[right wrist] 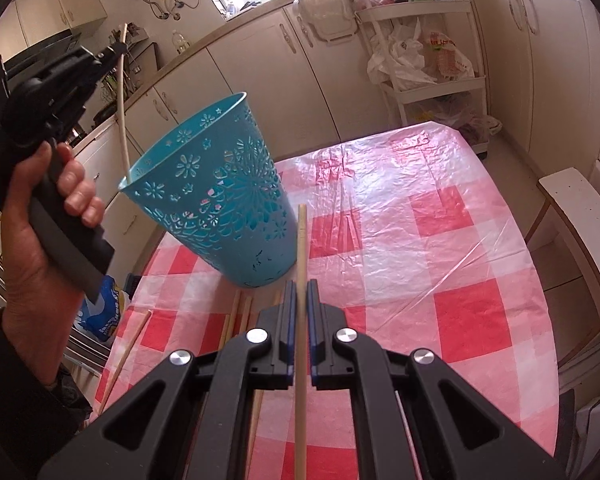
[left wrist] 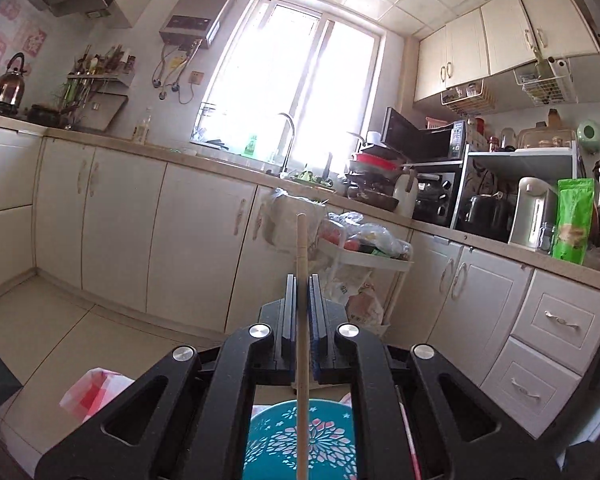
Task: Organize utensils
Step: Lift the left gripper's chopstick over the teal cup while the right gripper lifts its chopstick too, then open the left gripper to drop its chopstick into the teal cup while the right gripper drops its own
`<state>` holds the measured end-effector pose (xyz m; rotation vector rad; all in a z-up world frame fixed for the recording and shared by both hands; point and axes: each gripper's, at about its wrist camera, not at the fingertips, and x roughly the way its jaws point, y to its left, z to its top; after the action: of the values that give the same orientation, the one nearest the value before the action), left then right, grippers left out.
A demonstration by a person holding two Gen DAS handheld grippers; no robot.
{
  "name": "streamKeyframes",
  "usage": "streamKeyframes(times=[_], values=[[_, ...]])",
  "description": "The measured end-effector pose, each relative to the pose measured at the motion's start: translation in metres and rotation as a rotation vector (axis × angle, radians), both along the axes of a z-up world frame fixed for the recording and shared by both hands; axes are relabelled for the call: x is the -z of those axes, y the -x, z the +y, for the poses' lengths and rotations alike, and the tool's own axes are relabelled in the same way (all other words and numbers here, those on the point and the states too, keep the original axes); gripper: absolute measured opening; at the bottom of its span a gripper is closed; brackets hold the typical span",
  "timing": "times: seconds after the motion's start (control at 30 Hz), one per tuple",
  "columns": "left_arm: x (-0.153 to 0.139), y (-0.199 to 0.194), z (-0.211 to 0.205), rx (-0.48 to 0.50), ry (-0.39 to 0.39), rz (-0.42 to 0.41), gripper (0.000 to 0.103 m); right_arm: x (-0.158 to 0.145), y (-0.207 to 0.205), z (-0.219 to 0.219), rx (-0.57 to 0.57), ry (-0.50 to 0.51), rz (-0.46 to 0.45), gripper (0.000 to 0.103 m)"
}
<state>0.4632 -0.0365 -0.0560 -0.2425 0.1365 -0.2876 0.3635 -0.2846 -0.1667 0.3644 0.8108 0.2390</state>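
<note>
My left gripper (left wrist: 302,280) is shut on a wooden chopstick (left wrist: 301,240) held upright above the teal perforated cup (left wrist: 300,436), seen just below it. In the right wrist view the left gripper (right wrist: 116,49) holds its pale chopstick (right wrist: 123,112) with the lower end inside the cup (right wrist: 216,192), which stands on the red-and-white checked tablecloth (right wrist: 420,240). My right gripper (right wrist: 300,286) is shut on another wooden chopstick (right wrist: 301,240), just right of the cup's base. Several loose chopsticks (right wrist: 236,316) lie on the cloth in front of the cup.
A white trolley (right wrist: 424,40) with plastic bags stands beyond the table's far end. Cream cabinets (left wrist: 180,232) and a cluttered counter run along the wall. A white chair (right wrist: 580,216) is at the table's right side. A blue bag (right wrist: 104,312) sits below the table's left edge.
</note>
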Motion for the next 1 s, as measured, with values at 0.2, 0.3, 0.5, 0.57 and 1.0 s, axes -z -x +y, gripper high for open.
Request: streamKeyframes(times=[0.2,0.3,0.5,0.57,1.0], values=[[0.022,0.020,-0.002,0.025,-0.091,0.030,0.006,-0.015,0.005,-0.003,0.025,-0.017,-0.067,0.006],[0.027,0.034,0.000,0.046,-0.138,0.068,0.009,-0.026,0.011,-0.002,0.037,-0.025,-0.126,0.006],[0.020,0.082,0.028,0.029,-0.113,0.092,0.034,-0.058,0.026,0.006,0.038,-0.076,-0.277,0.006],[0.015,0.101,0.039,0.010,-0.078,0.078,0.043,-0.073,0.030,0.010,0.036,-0.090,-0.341,0.006],[0.013,0.116,0.068,-0.009,0.050,0.108,0.054,-0.142,-0.072,0.035,0.211,-0.208,-0.520,0.006]])
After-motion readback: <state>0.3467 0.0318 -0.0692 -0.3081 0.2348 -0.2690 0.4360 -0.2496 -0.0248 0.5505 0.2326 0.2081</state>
